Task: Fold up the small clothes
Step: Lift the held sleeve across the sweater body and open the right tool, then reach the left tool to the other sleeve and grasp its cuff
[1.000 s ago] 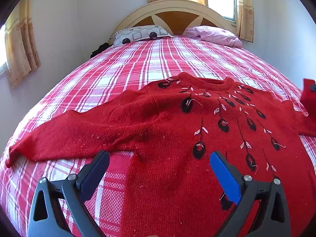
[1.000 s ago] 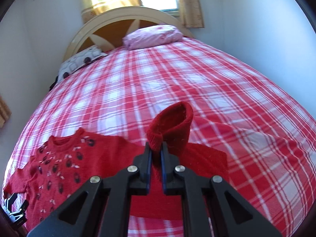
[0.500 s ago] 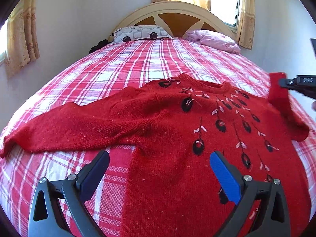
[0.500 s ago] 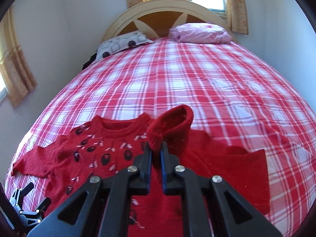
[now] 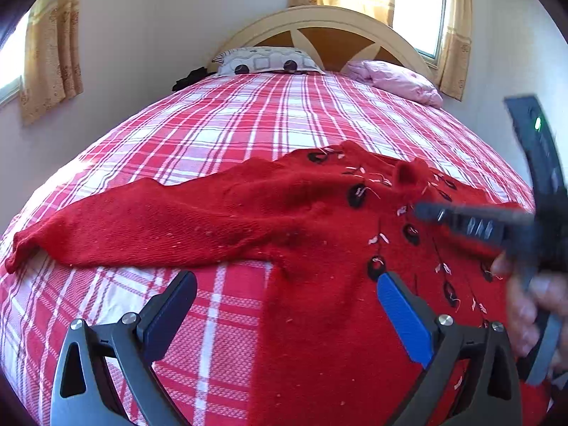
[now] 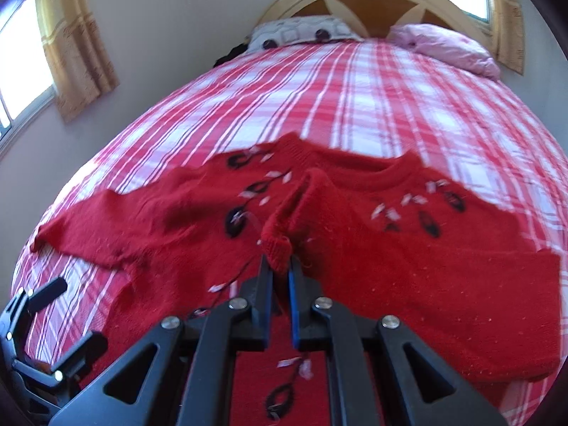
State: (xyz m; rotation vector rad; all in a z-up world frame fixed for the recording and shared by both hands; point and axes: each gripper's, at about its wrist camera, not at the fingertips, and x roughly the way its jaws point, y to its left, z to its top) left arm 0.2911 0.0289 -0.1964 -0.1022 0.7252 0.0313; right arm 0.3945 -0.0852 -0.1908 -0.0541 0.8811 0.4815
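A red knitted sweater [image 5: 319, 241] with black and white embroidery lies face up on the plaid bed; it also shows in the right wrist view [image 6: 408, 248]. Its left sleeve [image 5: 124, 227] stretches flat to the left. My right gripper [image 6: 280, 269] is shut on the cuff of the right sleeve [image 6: 277, 245] and holds that sleeve folded across the chest; it shows in the left wrist view [image 5: 419, 209] over the sweater's front. My left gripper [image 5: 287, 301] is open and empty, low over the sweater's lower left side; it appears at the bottom left of the right wrist view [image 6: 53, 319].
The bed has a red and white plaid cover [image 5: 266, 120]. A patterned pillow [image 5: 266, 60] and a pink pillow [image 5: 394, 78] lie by the wooden headboard [image 5: 337, 35]. Walls and curtained windows stand close around the bed.
My right gripper has carried the right sleeve's cuff leftward over the sweater's chest, so the sleeve now lies folded across the body. My left gripper stays open, with little shift.
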